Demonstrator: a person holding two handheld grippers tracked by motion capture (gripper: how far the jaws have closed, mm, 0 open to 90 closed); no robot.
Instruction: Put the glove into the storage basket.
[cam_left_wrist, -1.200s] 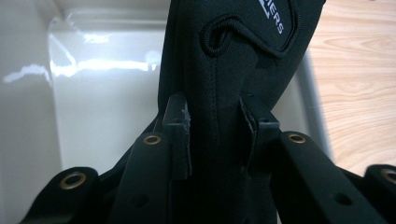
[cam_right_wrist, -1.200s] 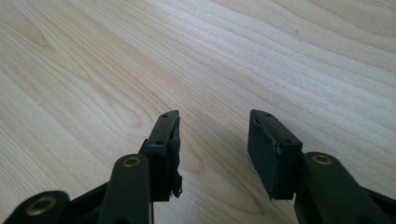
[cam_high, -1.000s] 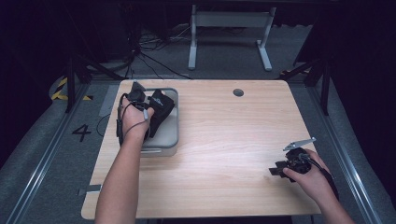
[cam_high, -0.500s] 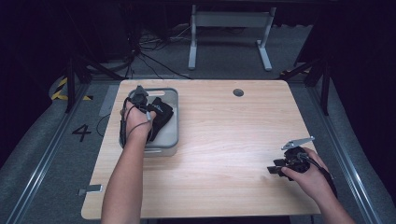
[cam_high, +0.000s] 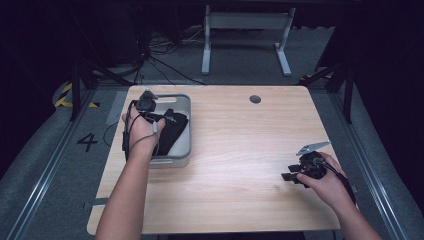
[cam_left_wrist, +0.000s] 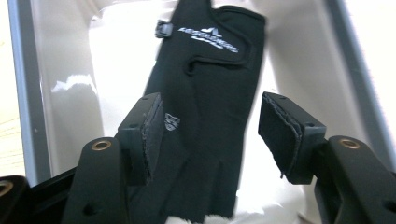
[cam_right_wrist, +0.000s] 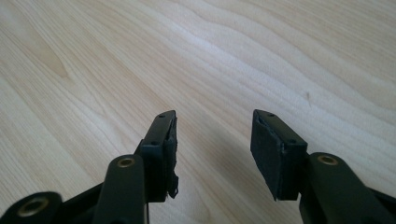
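In the bin (cam_high: 184, 150) at the table's (cam_high: 240, 200) left edge, the left gripper (cam_left_wrist: 210, 135) just opened wide, dropping the glove (cam_left_wrist: 205, 93), so that's basically done; right gripper (cam_right_wrist: 212, 140) idles open.

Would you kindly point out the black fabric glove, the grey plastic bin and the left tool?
black fabric glove (cam_left_wrist: 205, 116): left gripper view, palm area.
grey plastic bin (cam_high: 184, 131): high view, right wall.
left tool (cam_left_wrist: 210, 128): left gripper view, midway between open jaws.
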